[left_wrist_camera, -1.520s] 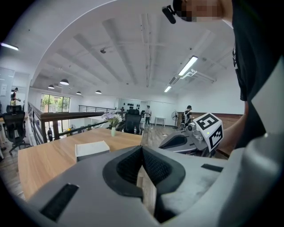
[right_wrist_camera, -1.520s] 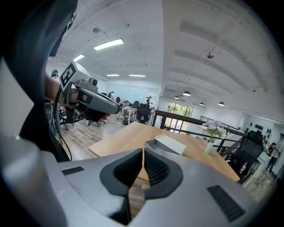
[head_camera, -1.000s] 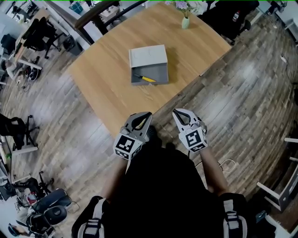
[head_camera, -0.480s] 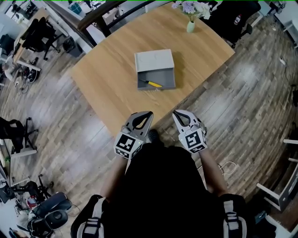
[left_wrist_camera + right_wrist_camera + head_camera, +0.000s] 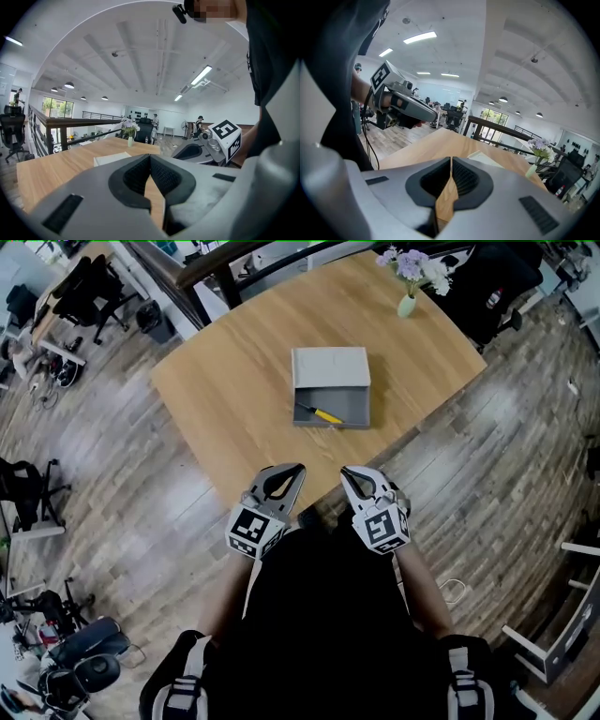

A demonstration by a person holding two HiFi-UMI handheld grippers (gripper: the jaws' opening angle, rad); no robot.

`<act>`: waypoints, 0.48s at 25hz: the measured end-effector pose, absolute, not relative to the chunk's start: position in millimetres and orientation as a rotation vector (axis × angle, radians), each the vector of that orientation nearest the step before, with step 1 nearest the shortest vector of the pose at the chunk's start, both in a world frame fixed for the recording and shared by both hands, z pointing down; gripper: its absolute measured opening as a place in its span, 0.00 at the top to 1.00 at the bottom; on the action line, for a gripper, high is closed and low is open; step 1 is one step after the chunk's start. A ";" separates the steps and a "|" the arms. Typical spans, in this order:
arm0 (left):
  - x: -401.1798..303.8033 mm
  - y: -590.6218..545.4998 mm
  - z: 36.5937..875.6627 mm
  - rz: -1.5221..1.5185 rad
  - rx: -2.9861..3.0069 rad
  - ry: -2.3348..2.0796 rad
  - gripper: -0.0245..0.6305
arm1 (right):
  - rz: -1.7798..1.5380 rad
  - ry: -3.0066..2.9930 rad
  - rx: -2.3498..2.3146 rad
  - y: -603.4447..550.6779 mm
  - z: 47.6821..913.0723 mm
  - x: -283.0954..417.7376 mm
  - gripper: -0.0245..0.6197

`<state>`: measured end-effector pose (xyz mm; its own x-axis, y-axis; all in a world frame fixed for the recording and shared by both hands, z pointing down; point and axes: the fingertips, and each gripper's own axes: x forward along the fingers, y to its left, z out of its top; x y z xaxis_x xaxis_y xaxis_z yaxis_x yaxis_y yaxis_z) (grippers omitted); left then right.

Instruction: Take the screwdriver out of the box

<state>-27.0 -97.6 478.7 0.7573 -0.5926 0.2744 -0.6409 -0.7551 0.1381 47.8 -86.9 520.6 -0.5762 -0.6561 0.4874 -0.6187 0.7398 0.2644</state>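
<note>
My left gripper (image 5: 298,469) and right gripper (image 5: 346,472) were closed, empty. The screwdriver (image 5: 325,414) lay crosswise in the box (image 5: 354,405), well ahead, handle rightward.

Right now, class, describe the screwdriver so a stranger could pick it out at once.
On the wooden table sits an open grey box. In its darker half lies the screwdriver, the only thing inside, slim with a bright yellow handle.
</note>
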 end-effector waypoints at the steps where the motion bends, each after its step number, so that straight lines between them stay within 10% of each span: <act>1: -29.1 -99.6 478.4 0.307 2.724 -0.980 0.93 | -0.090 -2.367 0.946 -88.2 521.4 46.1 0.91; 12: -55.6 -140.1 477.9 0.301 2.629 -1.166 0.93 | -0.026 -2.439 0.849 -145.2 523.5 36.9 0.91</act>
<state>-55.6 -140.1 477.9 0.6586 -0.6960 0.2859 -0.7475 -0.6489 0.1424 36.9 -145.2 523.5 -0.6482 -0.5791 0.4945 -0.5683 0.8001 0.1919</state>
